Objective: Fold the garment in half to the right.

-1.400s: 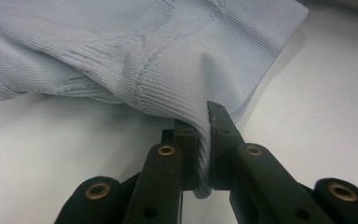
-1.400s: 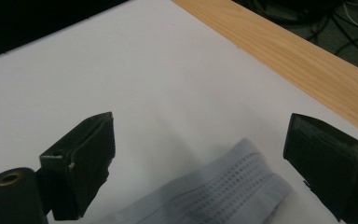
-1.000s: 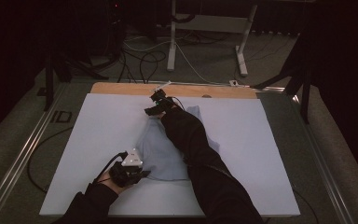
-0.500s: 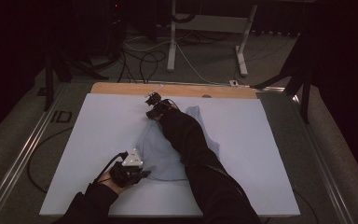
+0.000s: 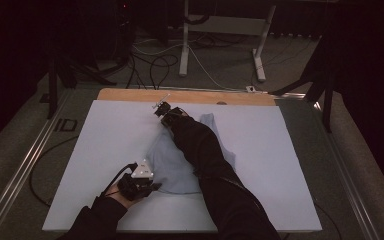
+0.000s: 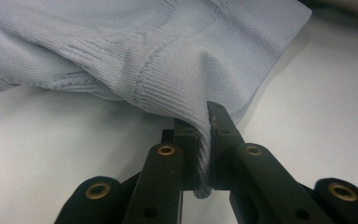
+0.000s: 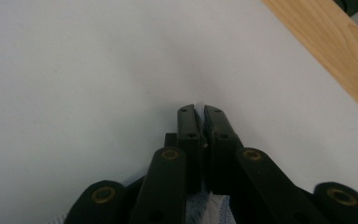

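A pale blue knitted garment lies crumpled on the white tabletop, near its middle. The left tongs are clamped on a ribbed edge of the garment at its near left corner, lifting the knit into a small peak. The right tongs are closed on a thin fold of the same cloth at the far end, close to the tabletop's wooden strip

Dim room, dark at the edges. White table top with a wooden strip along the far edge. Beyond it, grey floor, tangled cables, white stand legs.
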A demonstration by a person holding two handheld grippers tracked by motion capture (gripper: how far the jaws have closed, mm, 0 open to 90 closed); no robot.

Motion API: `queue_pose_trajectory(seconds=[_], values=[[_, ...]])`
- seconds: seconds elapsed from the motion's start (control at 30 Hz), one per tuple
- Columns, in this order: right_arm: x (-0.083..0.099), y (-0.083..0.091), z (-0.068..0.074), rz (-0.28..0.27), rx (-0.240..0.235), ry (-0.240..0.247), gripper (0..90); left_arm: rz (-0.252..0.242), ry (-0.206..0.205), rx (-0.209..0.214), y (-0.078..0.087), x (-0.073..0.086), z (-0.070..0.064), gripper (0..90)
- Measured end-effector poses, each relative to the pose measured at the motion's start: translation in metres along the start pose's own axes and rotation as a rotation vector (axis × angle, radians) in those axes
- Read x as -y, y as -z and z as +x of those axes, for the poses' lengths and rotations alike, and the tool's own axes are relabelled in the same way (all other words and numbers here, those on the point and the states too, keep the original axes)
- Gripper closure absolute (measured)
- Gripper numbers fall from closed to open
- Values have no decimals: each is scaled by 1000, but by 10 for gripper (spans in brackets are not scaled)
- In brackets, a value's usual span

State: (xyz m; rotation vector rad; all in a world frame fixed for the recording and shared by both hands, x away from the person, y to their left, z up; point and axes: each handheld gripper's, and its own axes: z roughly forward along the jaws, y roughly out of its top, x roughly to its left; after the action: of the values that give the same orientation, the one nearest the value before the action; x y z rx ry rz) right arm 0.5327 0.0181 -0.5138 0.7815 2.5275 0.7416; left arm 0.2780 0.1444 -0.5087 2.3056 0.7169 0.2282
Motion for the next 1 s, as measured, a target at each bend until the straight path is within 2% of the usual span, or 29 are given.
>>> queue_pose_trajectory(seconds=[0.13,0.3,0.53,1.0], values=[[-3,6,0,-12,-1,17,875,1,-1,-1,0,0,0,861],[-5,14,-3,-41,-11,4,878,-7,0,-1,2,-1,-1,861],[-7,23,-6,-49,-11,10,878,-7,-3,-3,3,-3,-2,861],[-14,54,-16,-101,-17,24,879,-19,-8,5,6,-13,-6,862]])
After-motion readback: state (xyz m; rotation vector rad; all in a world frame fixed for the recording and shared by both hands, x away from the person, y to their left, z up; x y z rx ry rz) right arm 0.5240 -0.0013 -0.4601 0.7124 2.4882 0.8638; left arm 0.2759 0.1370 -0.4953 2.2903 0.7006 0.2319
